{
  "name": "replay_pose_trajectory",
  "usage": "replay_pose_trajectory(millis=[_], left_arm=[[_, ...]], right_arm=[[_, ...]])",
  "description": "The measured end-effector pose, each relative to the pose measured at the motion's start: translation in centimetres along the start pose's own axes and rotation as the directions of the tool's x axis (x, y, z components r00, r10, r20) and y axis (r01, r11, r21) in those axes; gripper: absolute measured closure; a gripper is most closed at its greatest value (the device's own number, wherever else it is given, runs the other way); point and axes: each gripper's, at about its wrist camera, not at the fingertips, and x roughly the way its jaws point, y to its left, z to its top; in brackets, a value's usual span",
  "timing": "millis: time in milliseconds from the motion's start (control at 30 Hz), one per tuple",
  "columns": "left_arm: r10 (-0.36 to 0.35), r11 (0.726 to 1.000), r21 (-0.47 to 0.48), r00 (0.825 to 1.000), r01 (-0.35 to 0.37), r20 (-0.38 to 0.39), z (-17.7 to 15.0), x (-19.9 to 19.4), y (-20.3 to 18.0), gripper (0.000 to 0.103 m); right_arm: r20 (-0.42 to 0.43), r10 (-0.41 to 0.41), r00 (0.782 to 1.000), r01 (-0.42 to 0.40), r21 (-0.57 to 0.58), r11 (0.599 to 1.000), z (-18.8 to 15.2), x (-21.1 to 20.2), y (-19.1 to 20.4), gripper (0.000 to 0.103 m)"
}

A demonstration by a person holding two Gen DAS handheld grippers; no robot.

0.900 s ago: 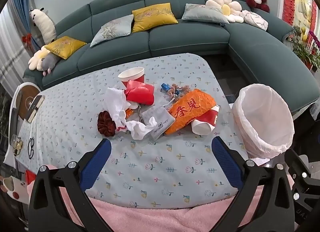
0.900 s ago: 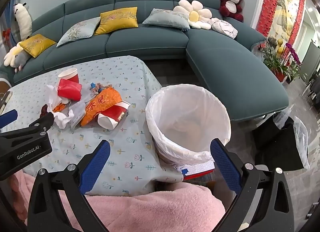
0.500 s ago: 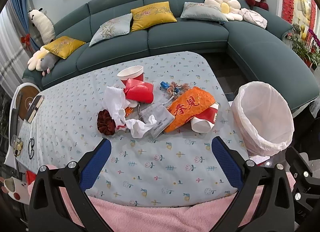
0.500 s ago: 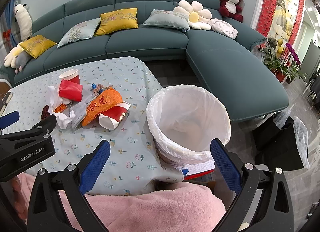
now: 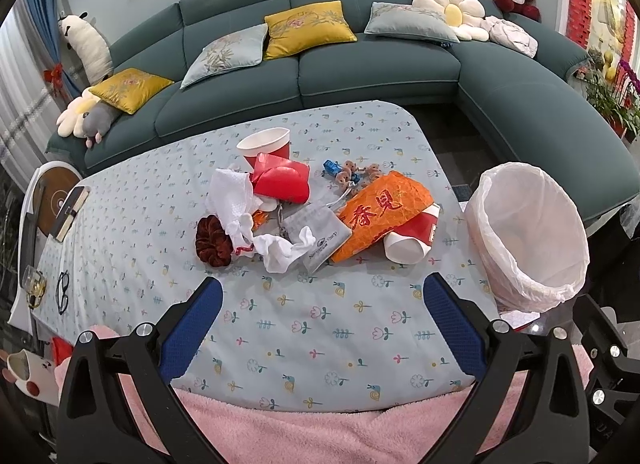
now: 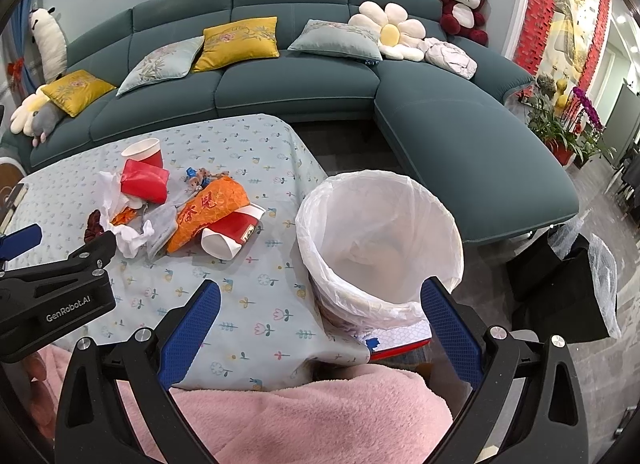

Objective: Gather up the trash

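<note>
Both hand-held grippers hung released above the littered worktop.

Your left hand-held gripper gaped empty, the trash pile lying ahead of its fingers; your right hand-held gripper spread wide, the lined bin just ahead, the pile off to its left.

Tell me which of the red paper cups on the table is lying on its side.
The red cup beside the orange bag, nearest the lined bin, lies tipped with its white mouth facing the camera. The other cup, at the pile's far edge, stands upright.
</note>
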Motion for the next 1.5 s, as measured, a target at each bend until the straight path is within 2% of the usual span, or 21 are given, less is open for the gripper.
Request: replay_pose_trajectory(millis=[1500], left_arm=[[0.008,1.0,-0.029,1.0,-0.008,0.007,0.32,-0.74,0.61,0.007]], right_arm=[[0.01,0.025,1.0,-0.025,0.008,1.0,0.0,-0.58,0.24,0.007]])
